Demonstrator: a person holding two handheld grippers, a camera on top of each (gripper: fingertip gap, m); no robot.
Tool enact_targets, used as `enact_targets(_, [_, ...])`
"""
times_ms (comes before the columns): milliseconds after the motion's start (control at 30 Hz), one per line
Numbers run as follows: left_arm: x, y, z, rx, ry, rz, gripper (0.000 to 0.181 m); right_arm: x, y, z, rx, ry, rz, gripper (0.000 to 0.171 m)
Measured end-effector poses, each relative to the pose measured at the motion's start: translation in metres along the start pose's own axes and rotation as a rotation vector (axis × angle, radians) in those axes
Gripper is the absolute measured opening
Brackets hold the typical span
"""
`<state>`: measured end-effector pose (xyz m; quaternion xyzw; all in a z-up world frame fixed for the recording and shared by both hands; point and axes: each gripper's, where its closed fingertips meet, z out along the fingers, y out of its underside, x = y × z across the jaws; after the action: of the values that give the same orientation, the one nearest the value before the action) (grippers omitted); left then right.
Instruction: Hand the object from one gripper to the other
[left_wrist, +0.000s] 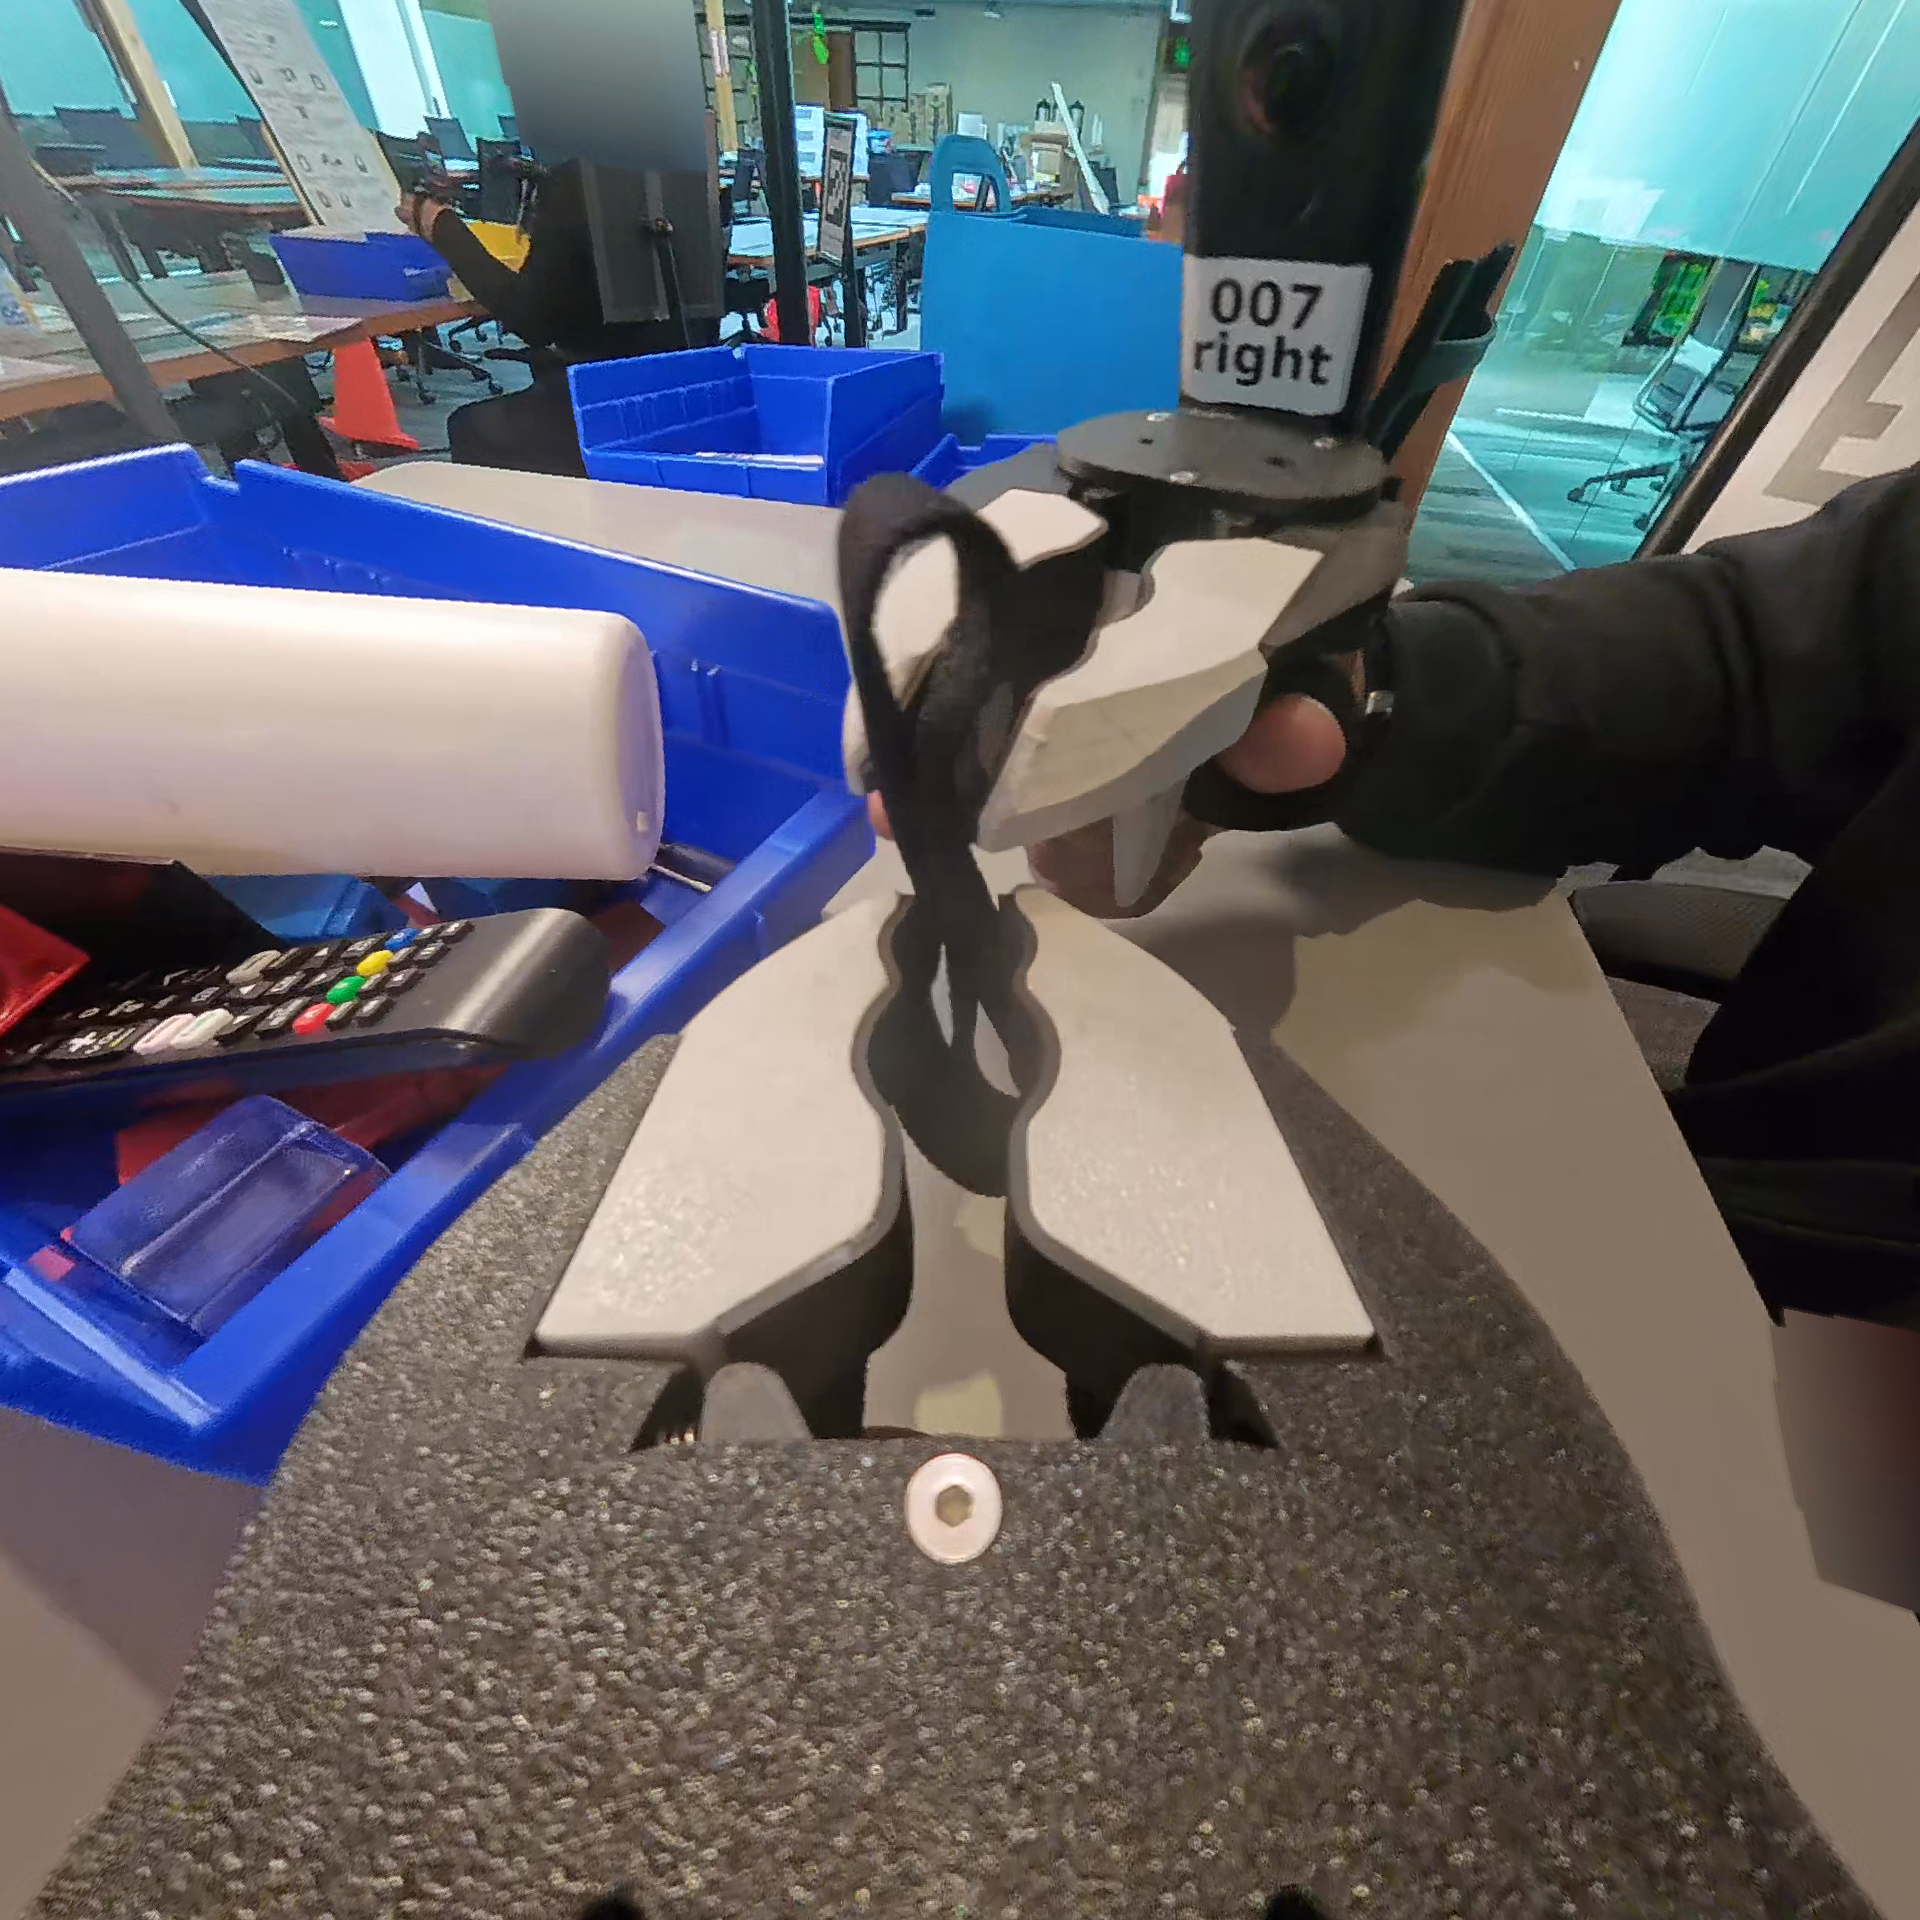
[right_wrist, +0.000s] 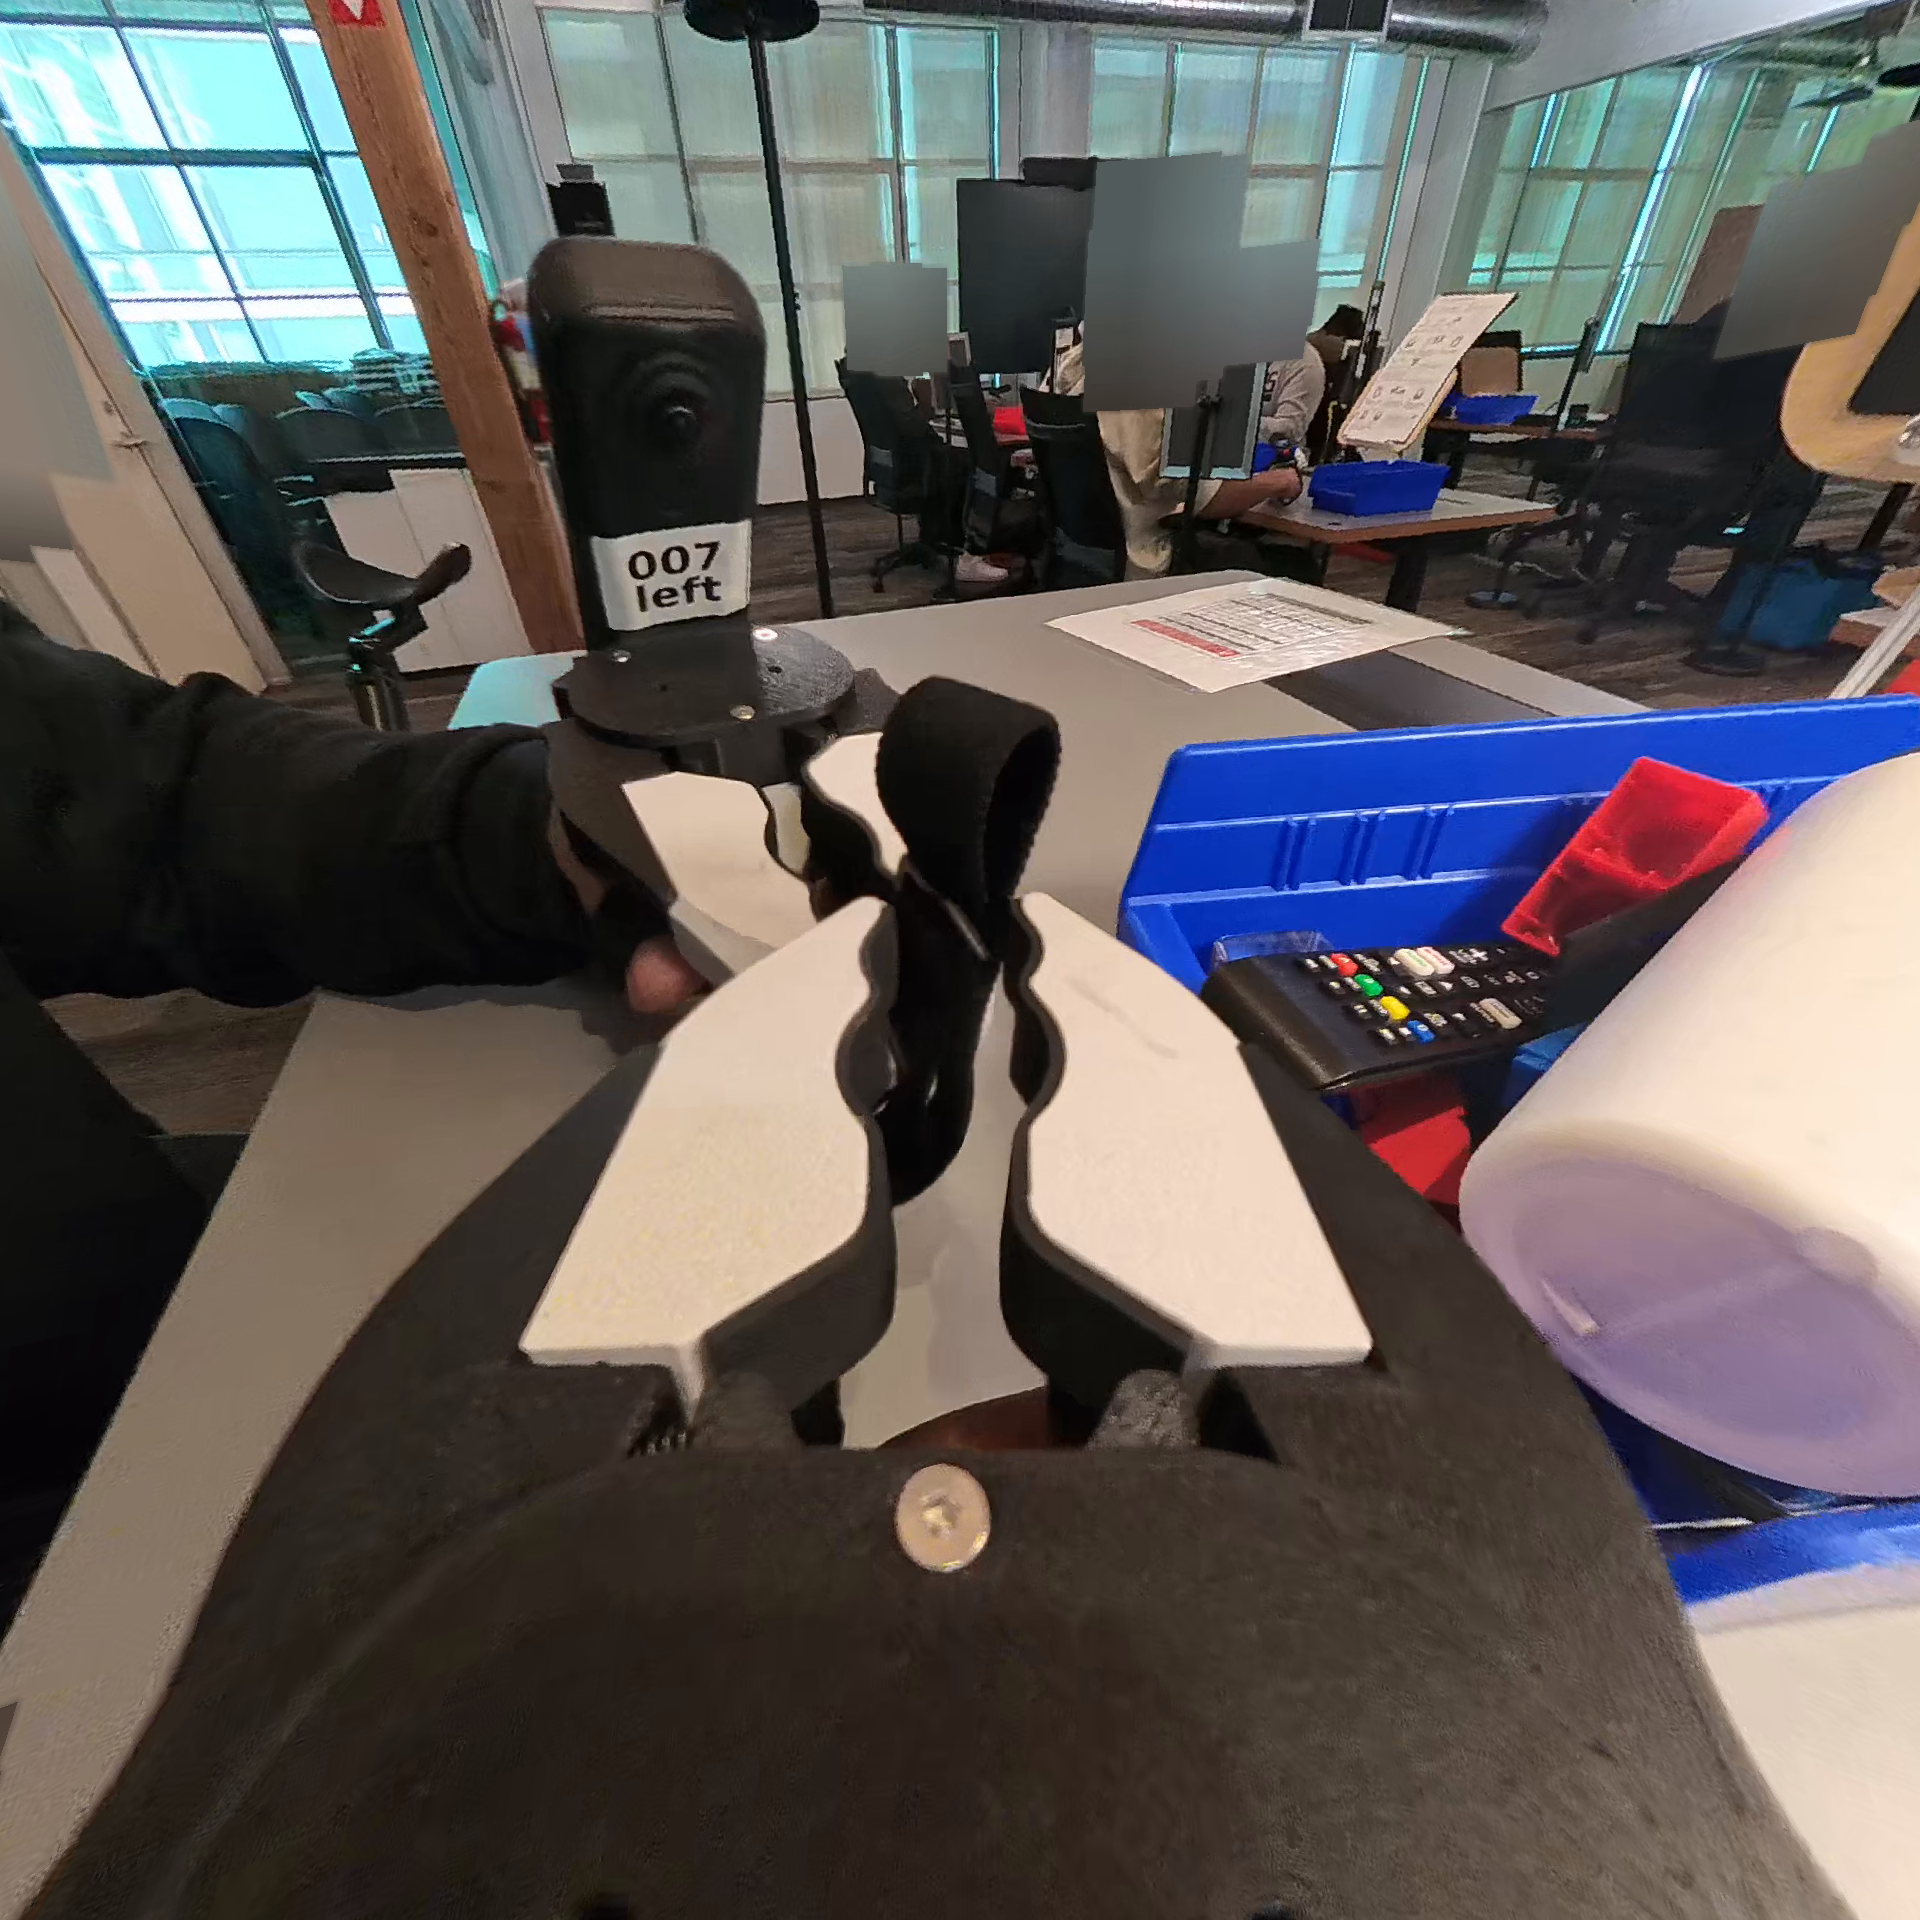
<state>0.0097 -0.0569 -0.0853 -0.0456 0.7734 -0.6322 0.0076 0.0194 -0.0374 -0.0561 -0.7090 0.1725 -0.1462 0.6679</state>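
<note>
Left wrist view
Object: black fabric strap loop (left_wrist: 940, 831), held in the air above the grey table (left_wrist: 1455, 997).
Left gripper (left_wrist: 956, 914): fingers drawn in around the strap's lower end; tips nearly meet on it, apparently pinching.
Right gripper (left_wrist: 935, 748): faces the left one from above, strap draped across its fingers; whether they press it cannot be told here.
Beside: blue bin (left_wrist: 665, 977) with white cylinder (left_wrist: 332, 727) and black remote control (left_wrist: 301, 997).

Right wrist view
Right gripper (right_wrist: 956, 925): fingers closed to a narrow gap with the strap (right_wrist: 966, 831) between the tips, loop standing above.
Left gripper (right_wrist: 821, 821): opposite, touching the strap; grip partly hidden.

Progress (judgement): both grippers on the strap, mid-transfer. Left: one gripper lets go and withdraws; which one gives cannot be told.
</note>
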Motion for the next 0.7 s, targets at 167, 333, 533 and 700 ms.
enact_targets(167, [0.004, -0.006, -0.003, 0.037, 0.055, -0.052, 0.010, -0.006, -0.005, 0.000, 0.029, -0.037, 0.019, 0.020])
enact_targets(333, [0.012, -0.018, -0.008, 0.114, 0.153, -0.168, 0.010, -0.016, -0.004, -0.001, 0.024, -0.135, 0.090, 0.041])
enact_targets(533, [0.026, -0.015, -0.008, 0.093, 0.267, -0.230, 0.011, -0.025, -0.004, 0.000, 0.007, -0.196, 0.130, 0.044])
enact_targets(700, [0.035, -0.010, -0.008, 0.050, 0.318, -0.222, 0.010, -0.039, -0.003, 0.000, 0.001, -0.289, 0.163, 0.032])
